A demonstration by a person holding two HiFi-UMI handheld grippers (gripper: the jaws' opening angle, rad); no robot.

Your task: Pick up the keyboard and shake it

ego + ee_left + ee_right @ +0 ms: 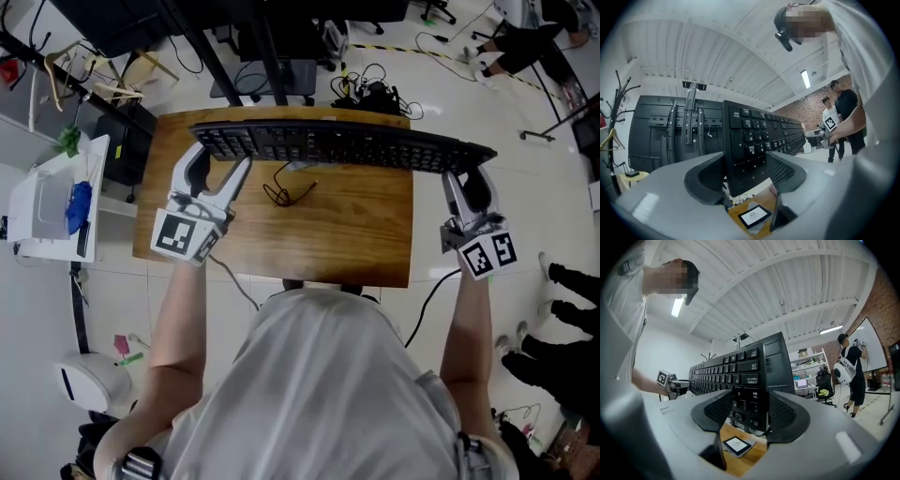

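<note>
A long black keyboard (pixel 337 145) hangs above the far edge of the wooden table (pixel 356 234), keys facing me. My left gripper (pixel 223 159) is shut on its left end and my right gripper (pixel 467 176) on its right end. In the left gripper view the keyboard (pixel 754 140) stands on edge between the grey jaws of the left gripper (pixel 746 173), both pads against it. The right gripper view shows the keyboard (pixel 740 376) in the right gripper (pixel 747 416), clamped the same way. Its thin black cable (pixel 286 192) lies curled on the wood.
A small printed card (pixel 736 445) lies on the wood below the jaws. A white cart (pixel 47 202) stands left of the table. Black frame legs (pixel 272 56) and floor cables (pixel 375 94) sit behind it. Someone's feet (pixel 572 309) are at the right.
</note>
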